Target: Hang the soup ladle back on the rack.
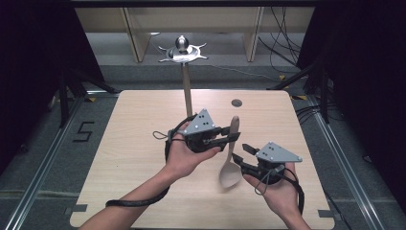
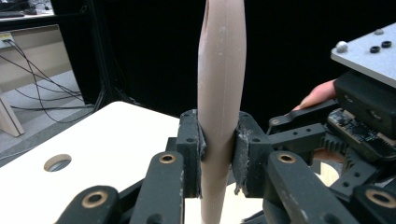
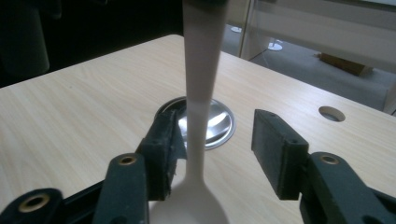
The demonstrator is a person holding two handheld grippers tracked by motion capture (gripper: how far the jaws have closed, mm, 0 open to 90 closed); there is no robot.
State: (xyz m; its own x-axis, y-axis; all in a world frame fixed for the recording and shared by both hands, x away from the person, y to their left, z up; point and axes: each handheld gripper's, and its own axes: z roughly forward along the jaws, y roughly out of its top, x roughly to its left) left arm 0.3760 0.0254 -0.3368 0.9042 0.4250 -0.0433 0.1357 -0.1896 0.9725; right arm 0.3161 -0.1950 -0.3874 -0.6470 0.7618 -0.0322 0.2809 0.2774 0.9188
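The left gripper (image 1: 225, 139) is clamped on the pale wooden spoon's (image 1: 231, 158) handle, bowl hanging near (long axis near-far), while the right gripper (image 1: 242, 155) sits open around its neck.

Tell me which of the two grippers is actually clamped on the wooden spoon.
The left gripper: its jaws press the wooden spoon handle from both sides. The right gripper has open jaws, with a gap beside the handle.

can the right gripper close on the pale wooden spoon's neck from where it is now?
Probably yes: the right gripper stands open with the pale wooden spoon between its jaws, nothing blocking. The left gripper clamps the handle higher up.
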